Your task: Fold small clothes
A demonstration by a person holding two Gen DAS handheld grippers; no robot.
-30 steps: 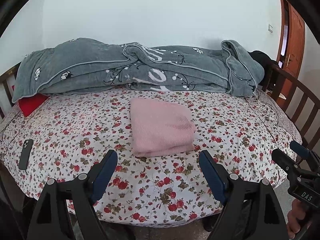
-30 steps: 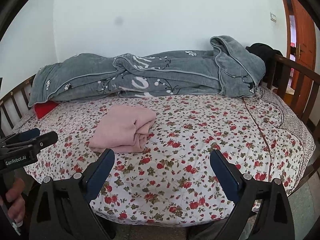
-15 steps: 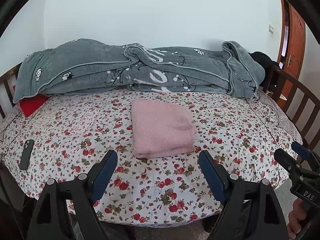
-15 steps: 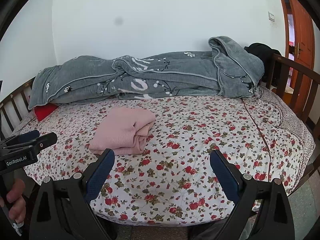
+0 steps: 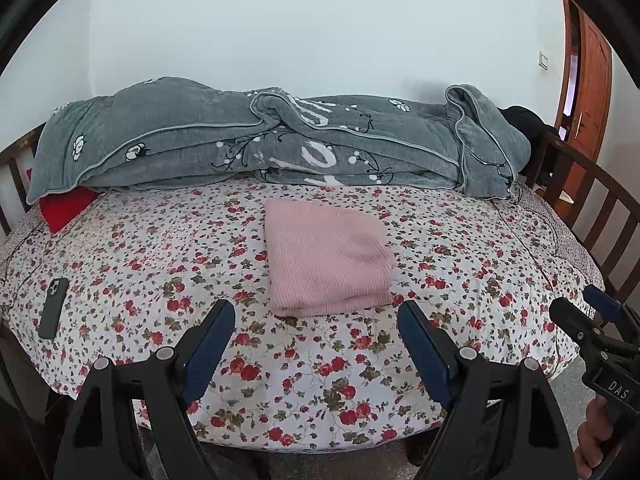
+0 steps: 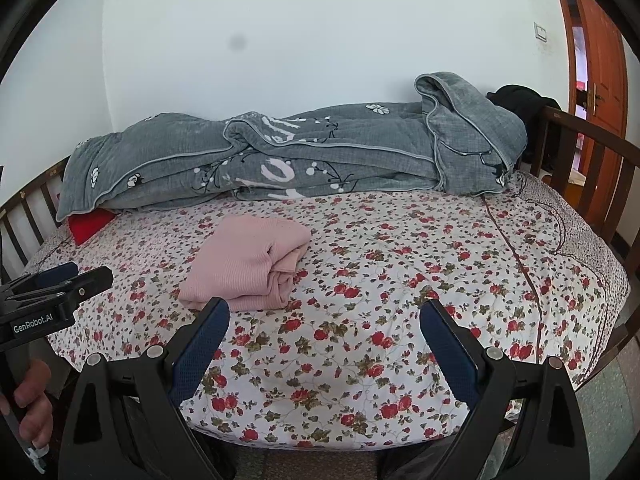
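A pink knitted garment lies folded into a neat rectangle on the flowered bedsheet; in the right wrist view the same pink garment shows its stacked layers on the right side. My left gripper hovers just short of the garment's near edge, jaws wide open and empty. My right gripper is open and empty too, over the sheet to the right of the garment. Each gripper shows at the edge of the other's view, held by a hand.
A rumpled grey blanket runs along the wall at the back of the bed. A red cushion peeks out at the left, and a dark phone lies near the left edge. Wooden rails border the bed; a door stands at right.
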